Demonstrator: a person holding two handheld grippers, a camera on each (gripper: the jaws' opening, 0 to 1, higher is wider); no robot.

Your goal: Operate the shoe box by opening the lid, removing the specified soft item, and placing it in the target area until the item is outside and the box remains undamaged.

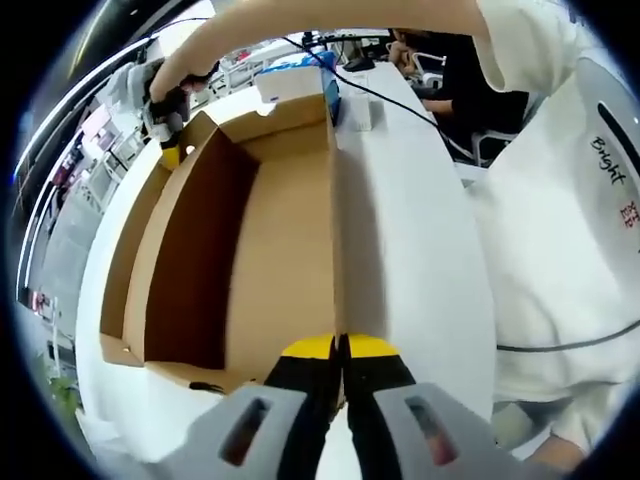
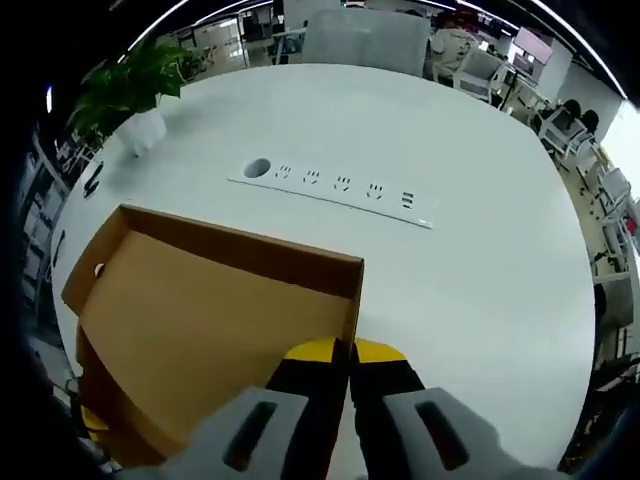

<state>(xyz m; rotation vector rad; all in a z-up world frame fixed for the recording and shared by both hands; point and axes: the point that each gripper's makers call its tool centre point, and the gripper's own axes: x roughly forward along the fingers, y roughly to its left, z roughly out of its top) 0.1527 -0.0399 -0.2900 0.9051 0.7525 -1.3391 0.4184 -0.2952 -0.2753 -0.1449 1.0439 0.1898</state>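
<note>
The left claw (image 1: 341, 349) is seen at the bottom centre of the left gripper view, its jaws pressed together on the edge of the shoe box (image 1: 240, 250) wall. The open cardboard box lies on the white table (image 1: 420, 230), filling the middle left of that frame, and the right claw (image 1: 172, 150) is seen at the upper left, at the box's far corner. In the right gripper view, the right claw (image 2: 349, 352) is closed on the lid (image 2: 215, 300) edge at bottom centre. A white power strip (image 2: 335, 190) lies beyond.
</note>
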